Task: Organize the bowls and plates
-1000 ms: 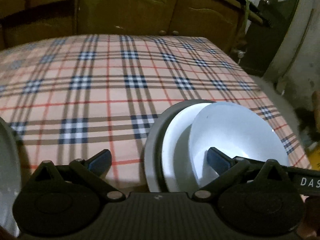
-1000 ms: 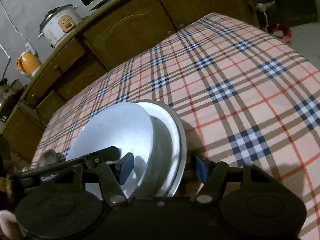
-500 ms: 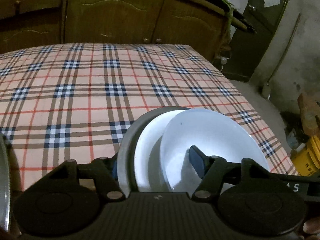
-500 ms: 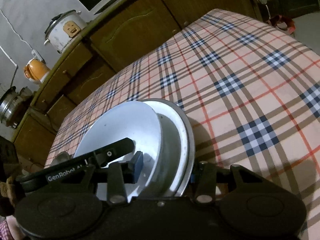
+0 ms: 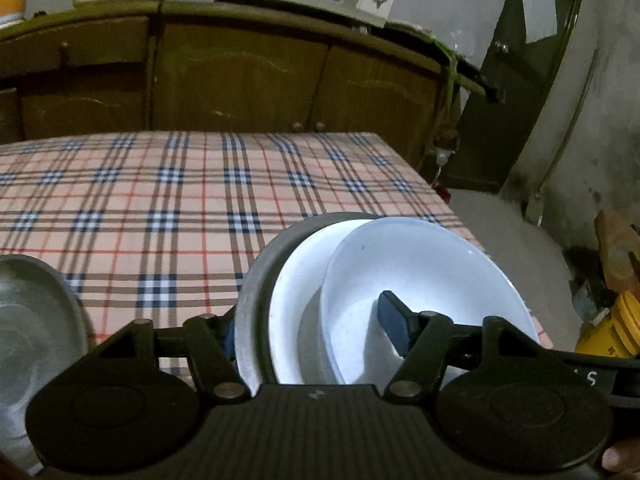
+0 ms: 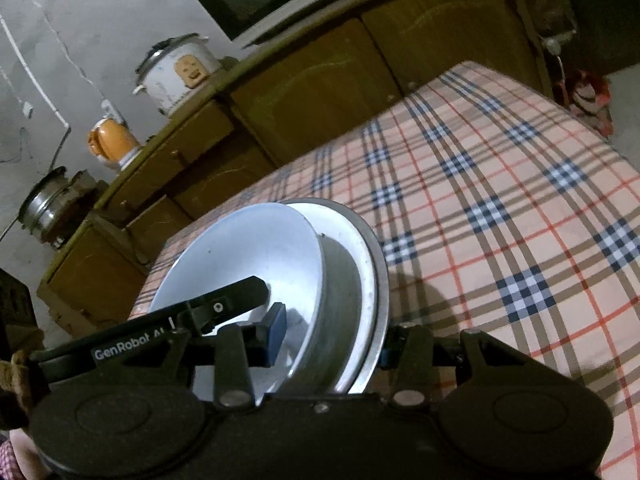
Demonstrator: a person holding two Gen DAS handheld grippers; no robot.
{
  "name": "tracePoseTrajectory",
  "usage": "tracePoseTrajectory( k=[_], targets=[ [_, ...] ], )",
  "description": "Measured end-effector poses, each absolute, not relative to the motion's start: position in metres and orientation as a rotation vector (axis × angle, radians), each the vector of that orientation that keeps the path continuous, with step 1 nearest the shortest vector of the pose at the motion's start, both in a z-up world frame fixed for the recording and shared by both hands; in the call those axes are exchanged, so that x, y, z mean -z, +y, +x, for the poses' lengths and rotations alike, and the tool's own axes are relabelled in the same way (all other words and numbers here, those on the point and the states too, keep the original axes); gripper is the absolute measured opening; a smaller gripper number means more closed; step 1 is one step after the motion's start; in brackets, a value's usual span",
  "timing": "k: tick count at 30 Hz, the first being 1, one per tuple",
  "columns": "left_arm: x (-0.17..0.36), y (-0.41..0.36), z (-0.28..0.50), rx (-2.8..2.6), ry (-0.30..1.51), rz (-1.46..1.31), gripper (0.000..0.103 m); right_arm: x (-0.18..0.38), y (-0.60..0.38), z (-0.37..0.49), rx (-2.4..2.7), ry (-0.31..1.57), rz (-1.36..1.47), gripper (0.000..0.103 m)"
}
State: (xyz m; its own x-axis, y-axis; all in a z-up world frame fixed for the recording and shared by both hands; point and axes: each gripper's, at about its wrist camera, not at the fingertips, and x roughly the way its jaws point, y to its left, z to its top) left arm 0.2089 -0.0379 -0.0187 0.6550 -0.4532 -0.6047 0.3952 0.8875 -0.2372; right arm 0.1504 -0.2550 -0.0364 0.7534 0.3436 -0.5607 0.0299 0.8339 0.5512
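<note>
Both grippers clamp same stack: left gripper (image 5: 312,330) and right gripper (image 6: 328,340) jaws closed on metal plate (image 5: 250,320) rim with white bowl (image 5: 420,276) between jaws. Probably shared grip for balance above plaid tabletop (image 5: 160,200).

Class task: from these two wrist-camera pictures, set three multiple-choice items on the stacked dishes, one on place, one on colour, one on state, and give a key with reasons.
1. Where does the white bowl sit?
A. inside the metal plate
B. alone on the cloth
C. on the cabinet

2. What colours is the tablecloth?
A. plain green
B. peach plaid with navy and red lines
C. white with dots

3. How is the stack held?
A. by nothing
B. by one hand-held gripper
C. by both, the left hand-held gripper and the right hand-held gripper, one from each side

Key:
1 A: the bowl nests within the plate's rim.
2 B: the checks show in both views.
3 C: each view shows one blue pad inside the bowl and one outside the plate.
</note>
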Motion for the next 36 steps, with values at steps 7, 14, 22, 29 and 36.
tracePoseTrajectory(
  k=[7, 14, 22, 29, 36],
  targets=[
    [-0.005, -0.027, 0.183, 0.452, 0.661, -0.092, 0.068, 0.01, -0.241, 0.129, -0.223, 0.667, 0.542, 0.053],
    [-0.019, -0.01, 0.161, 0.417, 0.634, -0.101, 0.068, -0.007, -0.223, 0.113, -0.264, 0.651, 0.518, 0.053],
    [-0.026, 0.01, 0.148, 0.377, 0.621, -0.114, 0.068, -0.014, -0.199, 0.105, -0.309, 0.648, 0.495, 0.053],
    [-0.028, 0.024, 0.145, 0.351, 0.617, -0.127, 0.068, -0.017, -0.182, 0.105, -0.337, 0.652, 0.479, 0.053],
    [-0.027, 0.041, 0.141, 0.325, 0.615, -0.14, 0.068, -0.017, -0.165, 0.108, -0.364, 0.661, 0.465, 0.053]
  ],
)
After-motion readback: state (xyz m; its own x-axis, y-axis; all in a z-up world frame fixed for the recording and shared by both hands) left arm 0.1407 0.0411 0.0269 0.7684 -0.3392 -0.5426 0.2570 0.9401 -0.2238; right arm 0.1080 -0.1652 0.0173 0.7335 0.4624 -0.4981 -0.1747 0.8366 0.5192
